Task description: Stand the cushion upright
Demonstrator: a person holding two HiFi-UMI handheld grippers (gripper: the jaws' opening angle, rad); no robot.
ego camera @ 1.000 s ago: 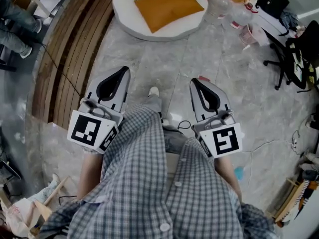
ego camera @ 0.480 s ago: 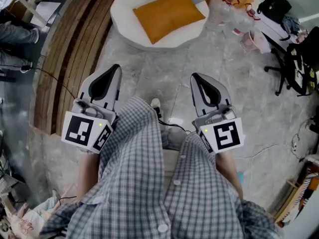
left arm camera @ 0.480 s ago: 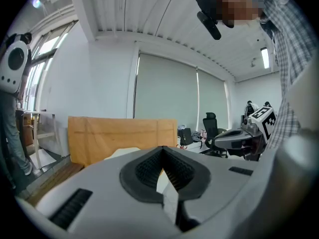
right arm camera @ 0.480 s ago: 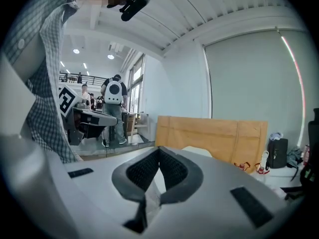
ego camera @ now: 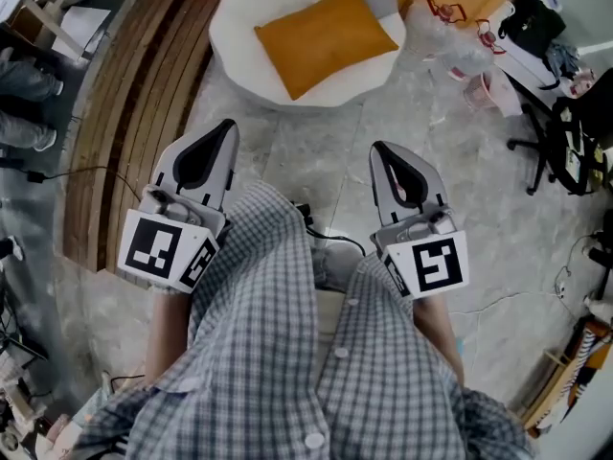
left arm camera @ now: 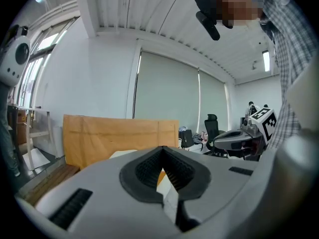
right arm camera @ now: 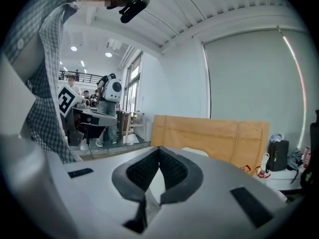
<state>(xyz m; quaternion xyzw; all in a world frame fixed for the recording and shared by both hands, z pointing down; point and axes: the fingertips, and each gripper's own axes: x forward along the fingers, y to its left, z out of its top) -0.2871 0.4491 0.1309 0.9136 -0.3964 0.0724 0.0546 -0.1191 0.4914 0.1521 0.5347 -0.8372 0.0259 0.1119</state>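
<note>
An orange cushion (ego camera: 326,38) lies flat on a round white seat (ego camera: 235,27) at the top of the head view. My left gripper (ego camera: 227,127) and right gripper (ego camera: 379,149) are held side by side above the grey floor, short of the seat and pointing toward it. Both are shut with nothing between the pads. In the left gripper view the closed gripper (left arm camera: 162,148) hides most of the seat, and only a sliver of the cushion (left arm camera: 160,176) shows. The right gripper (right arm camera: 159,148) looks the same way in its own view, with the seat's white top (right arm camera: 197,153) just beyond.
A slatted wooden platform (ego camera: 134,113) runs along the left. An orange-brown panel (left arm camera: 119,138) stands behind the seat. Clear bags and bottles (ego camera: 460,36) and a black office chair (ego camera: 565,123) crowd the right. A black cable (ego camera: 337,239) lies on the floor near my feet.
Both grippers have moved forward together toward the white seat, still shut. The seat and cushion now sit lower and nearer in the head view.
</note>
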